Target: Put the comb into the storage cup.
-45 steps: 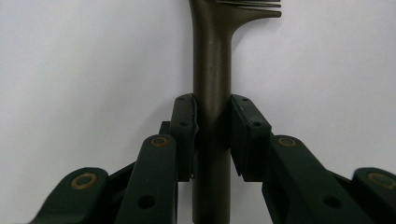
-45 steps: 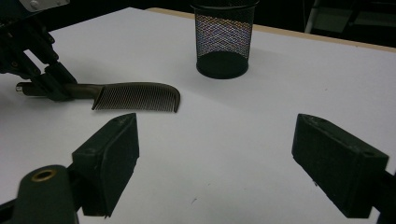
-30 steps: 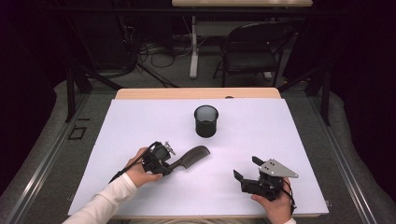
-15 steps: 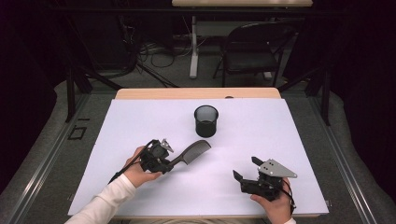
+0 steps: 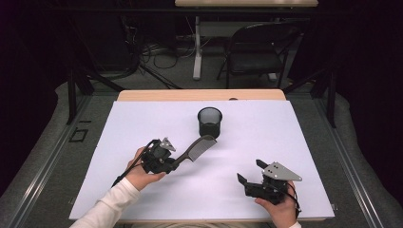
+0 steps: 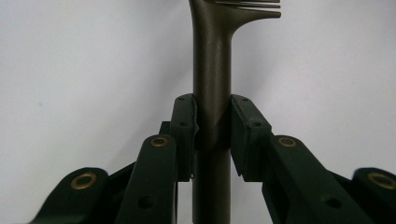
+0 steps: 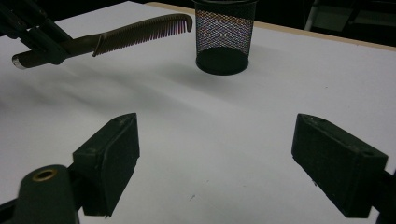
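Note:
A dark comb [image 5: 196, 147] is held above the white table by its handle [image 6: 212, 84], with my left gripper [image 5: 175, 161] shut on it. The comb's toothed end points toward a black mesh cup [image 5: 210, 121] standing upright at the table's middle back. In the right gripper view the comb [image 7: 135, 31] hangs in the air left of the mesh cup [image 7: 224, 35]. My right gripper [image 5: 251, 172] rests near the front right of the table, jaws wide apart with nothing between them; its pads [image 7: 109, 158] frame bare table surface.
The white sheet [image 5: 294, 142] covers most of the wooden table [image 5: 199, 95]. A black chair [image 5: 256, 52] and cables on the floor lie beyond the far edge. A person's sleeve [image 5: 109, 209] enters from the bottom left.
The left gripper has lifted the comb slightly and carried it a little toward the mesh cup. The right gripper has stayed where it was.

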Demonstrator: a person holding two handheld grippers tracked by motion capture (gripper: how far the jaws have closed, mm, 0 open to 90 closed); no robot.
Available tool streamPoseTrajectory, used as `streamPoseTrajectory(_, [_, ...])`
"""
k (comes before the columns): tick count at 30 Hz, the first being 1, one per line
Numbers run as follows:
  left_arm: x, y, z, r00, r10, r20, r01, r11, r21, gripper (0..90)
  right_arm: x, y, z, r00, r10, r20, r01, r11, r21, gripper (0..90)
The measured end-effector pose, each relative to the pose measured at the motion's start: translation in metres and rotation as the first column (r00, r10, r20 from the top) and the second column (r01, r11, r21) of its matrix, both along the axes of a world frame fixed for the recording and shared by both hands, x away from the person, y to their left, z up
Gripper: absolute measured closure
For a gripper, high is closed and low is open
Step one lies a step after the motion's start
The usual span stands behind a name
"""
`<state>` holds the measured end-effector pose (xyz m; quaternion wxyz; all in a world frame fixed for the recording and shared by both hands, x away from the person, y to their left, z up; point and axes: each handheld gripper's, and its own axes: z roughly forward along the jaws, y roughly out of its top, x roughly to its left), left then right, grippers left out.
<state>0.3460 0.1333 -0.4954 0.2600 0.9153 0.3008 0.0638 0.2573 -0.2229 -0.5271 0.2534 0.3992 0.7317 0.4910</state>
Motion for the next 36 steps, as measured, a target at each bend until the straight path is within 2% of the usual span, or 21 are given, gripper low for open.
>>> streamPoseTrajectory(8, [-0.003,-0.002,0.007,0.9992,0.007,0.038,-0.005,0.9986,-0.053,72.6,0.000,0.000,0.000,1.0000,-0.001,-0.004,0.001,1.0000,-0.007,15.1])
streamPoseTrajectory(14, [-0.005,-0.004,0.013,0.9969,0.029,0.074,-0.021,0.9934,-0.113,72.7,0.000,0.000,-0.001,1.0000,0.000,-0.008,0.000,1.0000,-0.008,15.1])
streamPoseTrajectory(16, [-0.005,-0.004,0.014,0.9963,0.030,0.080,-0.021,0.9926,-0.119,72.6,0.000,0.000,-0.001,1.0000,0.000,-0.007,0.000,1.0000,-0.008,15.1])
streamPoseTrajectory(22, [-0.008,-0.004,0.020,0.9920,0.051,0.115,-0.031,0.9853,-0.168,72.7,0.000,0.000,-0.001,1.0000,-0.003,-0.004,0.003,1.0000,-0.008,15.1])
streamPoseTrajectory(23, [-0.008,-0.004,0.022,0.9901,0.059,0.127,-0.034,0.9819,-0.186,72.6,0.000,0.000,-0.001,1.0000,-0.002,-0.006,0.002,1.0000,-0.009,15.1])
streamPoseTrajectory(36, [-0.013,-0.006,0.026,0.9792,0.092,0.181,-0.043,0.9653,-0.258,72.7,0.000,0.000,-0.001,1.0000,-0.005,-0.008,0.005,0.9999,-0.009,15.4])
